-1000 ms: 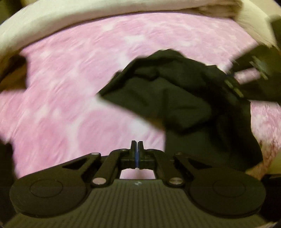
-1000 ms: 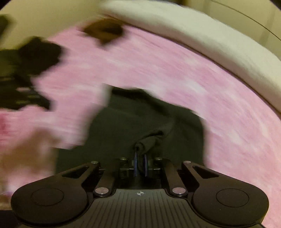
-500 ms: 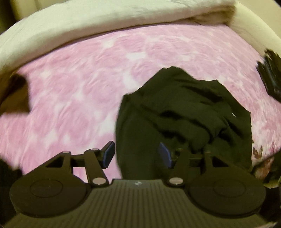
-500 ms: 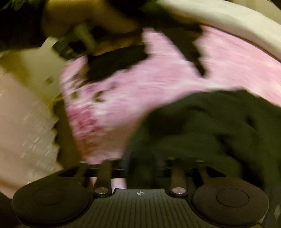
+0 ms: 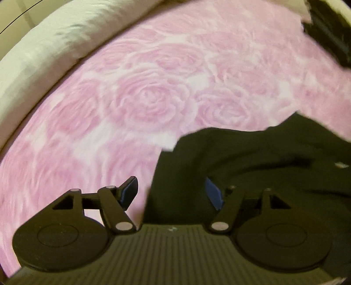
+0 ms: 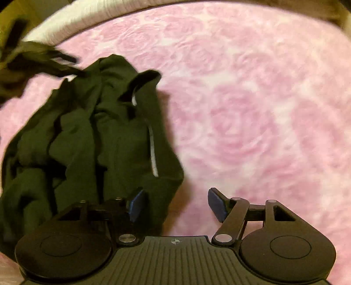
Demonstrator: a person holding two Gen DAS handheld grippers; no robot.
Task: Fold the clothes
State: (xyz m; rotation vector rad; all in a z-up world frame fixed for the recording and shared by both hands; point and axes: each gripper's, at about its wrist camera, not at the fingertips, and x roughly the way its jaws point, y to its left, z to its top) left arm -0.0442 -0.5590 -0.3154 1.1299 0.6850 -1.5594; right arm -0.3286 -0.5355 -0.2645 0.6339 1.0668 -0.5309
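On the far left: a long cream pillow (image 5: 43, 50) lies along the far edge of the bed. In the right wrist view the same pale edge (image 6: 72, 15) shows at the far left.

Bed cover: a pink blanket with big roses (image 5: 140, 105) lies flat under everything. It looks soft and a bit blurry.

Open room, left wrist view: the pink blanket is bare from the near left all the way to the far middle.

Left gripper (image 5: 172, 193): its jaws are wide apart and hold nothing. The left blue pad (image 5: 129, 193) is over pink blanket. The right blue pad (image 5: 214, 195) is in front of the dark cloth.

Dark clothes (image 5: 252, 166): a dark green, crumpled piece of clothing lies in a heap on the blanket. In the left wrist view it fills the near right. Its left edge runs up between the two pads, and its far edge is bumpy.

Dark shape, far right: a black blurred thing (image 5: 329, 30) is at the top right corner. I cannot tell what it is.

Right wrist view, left side: the dark clothes (image 6: 87, 136) are bunched up with many folds. A thin pale strip (image 6: 152, 149) runs down the right side.

Right gripper (image 6: 176, 205): its jaws are wide apart and hold nothing. The left pad (image 6: 136, 205) is in front of the cloth's near right edge. The right pad (image 6: 216, 203) is over bare blanket.

Open room, right wrist view: the pink blanket (image 6: 252, 109) is bare from the cloth's right edge to the far right.
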